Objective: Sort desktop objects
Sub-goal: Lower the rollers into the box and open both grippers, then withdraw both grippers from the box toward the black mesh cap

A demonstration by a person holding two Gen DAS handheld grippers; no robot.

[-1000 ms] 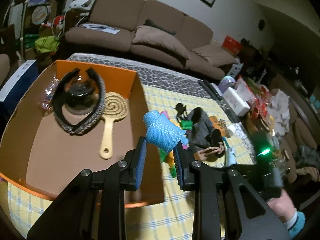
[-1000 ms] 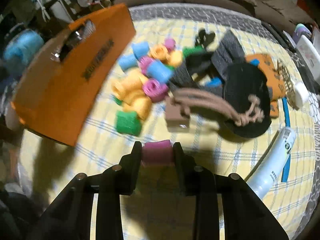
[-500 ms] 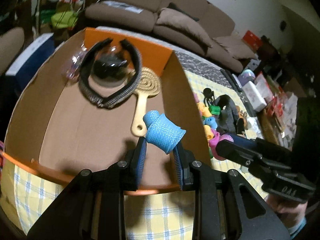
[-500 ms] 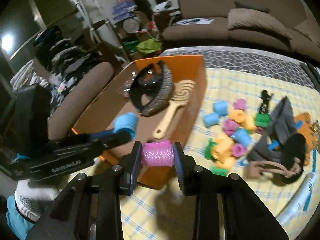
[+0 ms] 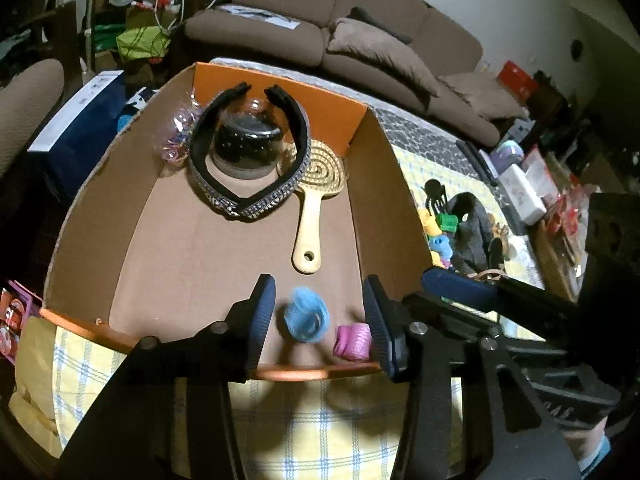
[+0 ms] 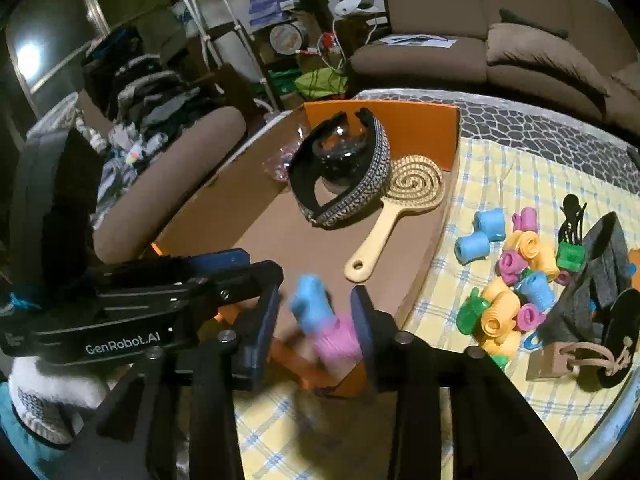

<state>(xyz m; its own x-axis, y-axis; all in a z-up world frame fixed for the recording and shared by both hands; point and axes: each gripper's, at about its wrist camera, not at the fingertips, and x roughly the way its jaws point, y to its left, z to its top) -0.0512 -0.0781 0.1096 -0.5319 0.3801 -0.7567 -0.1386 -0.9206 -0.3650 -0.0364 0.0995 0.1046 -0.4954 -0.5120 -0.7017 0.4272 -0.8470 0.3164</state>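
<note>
Both rollers [image 5: 306, 318] have been released into the box [image 5: 380, 208]; both jaws are spread open. Remaining rollers [image 6: 516, 276] lie at 3 o'clock, nearer the right gripper [image 6: 314, 320].

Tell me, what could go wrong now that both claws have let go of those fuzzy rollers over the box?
The blue hair roller and pink hair roller look blurred, near the low front edge of the cardboard box; they might bounce out. The open left gripper and right gripper sit close together and could bump.
</note>
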